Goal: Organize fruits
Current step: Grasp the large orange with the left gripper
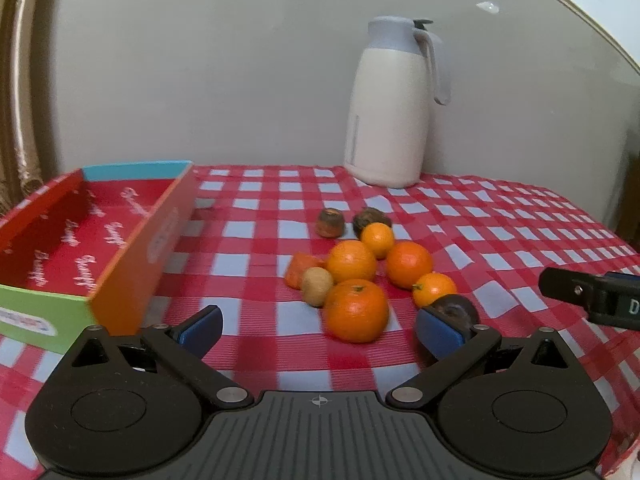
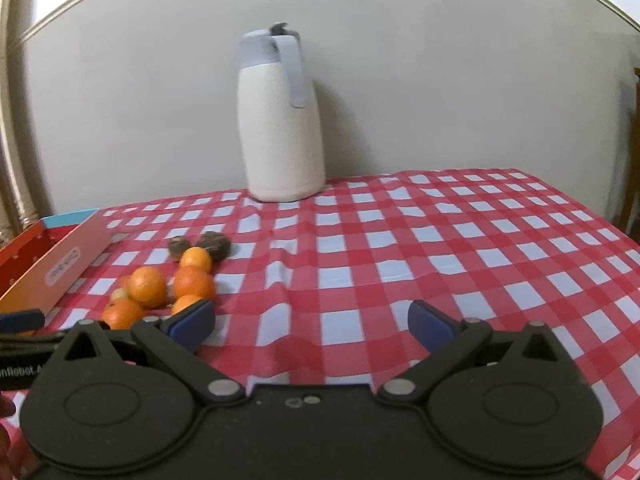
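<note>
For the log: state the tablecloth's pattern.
Red and white checks on the tablecloth; right wrist view shows it best.

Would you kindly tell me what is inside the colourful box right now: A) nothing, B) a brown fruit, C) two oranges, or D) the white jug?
A: the box shows only its bare red printed floor, while the oranges lie on the checkered cloth beside it.

A blue finger half-hides the dark fruit [image 1: 460, 307] (kind unclear).
</note>
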A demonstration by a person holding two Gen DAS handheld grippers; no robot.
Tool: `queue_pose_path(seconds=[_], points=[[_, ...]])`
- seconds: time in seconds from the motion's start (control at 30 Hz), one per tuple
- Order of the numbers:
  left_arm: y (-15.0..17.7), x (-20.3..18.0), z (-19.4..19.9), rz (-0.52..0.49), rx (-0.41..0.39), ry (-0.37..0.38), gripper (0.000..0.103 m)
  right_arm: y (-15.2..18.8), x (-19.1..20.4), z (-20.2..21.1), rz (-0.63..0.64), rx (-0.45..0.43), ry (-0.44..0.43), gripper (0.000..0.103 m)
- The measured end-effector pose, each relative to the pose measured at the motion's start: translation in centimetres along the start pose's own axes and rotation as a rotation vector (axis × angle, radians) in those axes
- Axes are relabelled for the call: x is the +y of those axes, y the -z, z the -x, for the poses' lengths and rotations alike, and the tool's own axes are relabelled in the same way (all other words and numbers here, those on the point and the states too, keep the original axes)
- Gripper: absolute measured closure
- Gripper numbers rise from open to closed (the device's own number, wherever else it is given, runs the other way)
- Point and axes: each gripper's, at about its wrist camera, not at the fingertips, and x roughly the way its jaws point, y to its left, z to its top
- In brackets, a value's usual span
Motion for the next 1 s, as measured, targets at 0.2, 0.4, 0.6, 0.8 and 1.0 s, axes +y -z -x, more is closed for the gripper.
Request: queue_pose_path(seconds=[0.2, 0.4, 0.6, 0.8, 1.0], points=[[-0.5, -0.9, -2.2, 0.011, 0.052, 0.035, 0.030, -0.5, -0.1, -1.4, -0.009, 0.021, 0.021, 0.000], [-0.5, -1.4, -3.7, -0.005, 0.084, 0.022, 0.052, -1.3, -0.4, -2.7, -0.046, 0.018, 0.019, 0.000], [-0.7, -0.8, -3.6, 0.001, 0.088, 0.049, 0.060, -1.1, -0.2, -3.0, -0.053, 0.023, 0.011, 0.000], [-1.5, 0.8, -0.9, -0.009, 0.000, 0.012, 0.060, -1.0, 0.2, -3.0, -0.049, 0.030, 0.011, 0.000], [-2.6, 4.3, 1.8, 0.015, -0.089, -0.064, 0.060, -0.8, 1.6, -2.9, -0.010, 0.033, -0.006, 0.000]])
